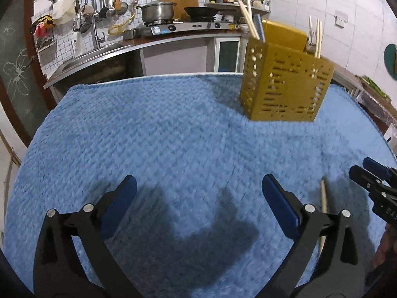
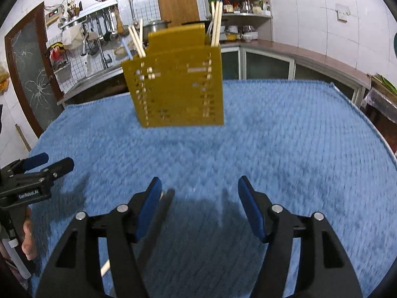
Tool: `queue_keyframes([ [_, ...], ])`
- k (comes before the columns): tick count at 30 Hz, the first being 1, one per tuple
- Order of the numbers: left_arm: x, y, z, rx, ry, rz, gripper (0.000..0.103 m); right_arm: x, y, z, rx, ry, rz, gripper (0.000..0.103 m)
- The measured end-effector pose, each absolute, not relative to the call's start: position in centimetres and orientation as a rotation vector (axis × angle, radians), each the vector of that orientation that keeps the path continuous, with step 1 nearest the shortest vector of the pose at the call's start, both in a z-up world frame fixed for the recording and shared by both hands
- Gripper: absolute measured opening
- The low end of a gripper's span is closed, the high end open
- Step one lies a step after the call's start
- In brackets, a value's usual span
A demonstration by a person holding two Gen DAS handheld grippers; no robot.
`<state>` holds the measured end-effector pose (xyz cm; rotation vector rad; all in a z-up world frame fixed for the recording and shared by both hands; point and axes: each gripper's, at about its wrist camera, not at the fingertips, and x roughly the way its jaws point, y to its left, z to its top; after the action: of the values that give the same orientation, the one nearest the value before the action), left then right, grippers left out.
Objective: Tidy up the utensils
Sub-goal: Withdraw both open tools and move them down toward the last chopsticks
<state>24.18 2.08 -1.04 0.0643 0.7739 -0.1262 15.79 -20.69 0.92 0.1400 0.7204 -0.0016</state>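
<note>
A bench covered by a blue knitted cloth point(image 1: 173, 129) holds an upright yellow perforated utensil holder point(image 1: 285, 84), with chopsticks point(image 1: 248, 21) standing in its compartments. The left hand-held gripper point(image 1: 198, 193) hovers over the cloth with its jaws spread wide and nothing between them. One loose chopstick point(image 1: 323, 198) lies on the cloth just beside its right finger. The right hand-held gripper point(image 2: 199, 193) is partly open and grips nothing; the chopstick's tip sits by its left pad.
</note>
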Motion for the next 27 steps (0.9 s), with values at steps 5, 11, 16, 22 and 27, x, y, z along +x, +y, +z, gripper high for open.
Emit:
queue_keyframes([
  [5,24.0,2.8,-1.6,0.082,0.777,-0.105,0.098,14.8,-19.8,0.5,0.141,0.757,-0.016,0.062],
  [11,23.7,3.3,-2.0,0.075,0.787,-0.112,0.098,14.9,-18.8,0.0,0.149,0.824,-0.005,0.050],
  [16,23.7,4.1,-2.4,0.051,0.800,-0.112,0.098,15.2,-17.3,-0.7,0.143,0.860,-0.003,0.046],
  [22,23.9,5.1,-2.8,0.009,0.815,-0.116,0.098,15.9,-16.4,-1.6,0.126,0.903,-0.026,0.033],
  [27,24.0,5.2,-2.8,0.000,0.816,-0.118,0.098,16.2,-15.8,-1.6,0.100,0.916,-0.052,0.032],
])
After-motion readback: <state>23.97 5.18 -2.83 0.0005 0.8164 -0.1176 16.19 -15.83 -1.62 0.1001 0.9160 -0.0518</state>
